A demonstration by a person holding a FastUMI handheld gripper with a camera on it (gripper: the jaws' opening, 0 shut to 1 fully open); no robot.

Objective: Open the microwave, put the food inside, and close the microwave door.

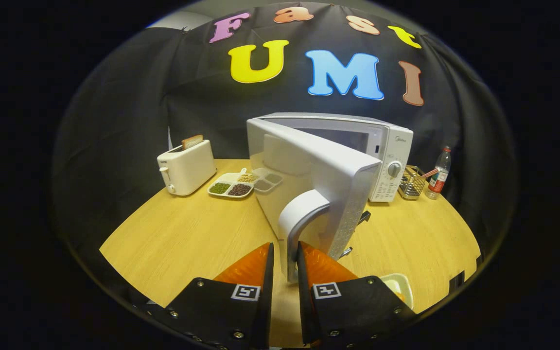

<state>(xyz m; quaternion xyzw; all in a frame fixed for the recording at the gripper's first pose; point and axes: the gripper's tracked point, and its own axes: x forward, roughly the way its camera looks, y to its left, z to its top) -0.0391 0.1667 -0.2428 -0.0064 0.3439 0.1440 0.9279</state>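
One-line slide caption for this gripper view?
Gripper fingers straddle the handle of the microwave's half-open door.

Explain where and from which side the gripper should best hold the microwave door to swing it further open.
Grip the curved handle on the door at its free edge, coming from the front with a finger either side. It stands proud of the panel and lies farthest from the hinge. The gripper already straddles its lower end.

The open microwave door (309,184) hides most of the oven cavity. A pale dish (399,287) on the worktop (178,238) sits mostly behind the claw (286,253), contents unclear. The bottle (439,175) label is too small to tell.
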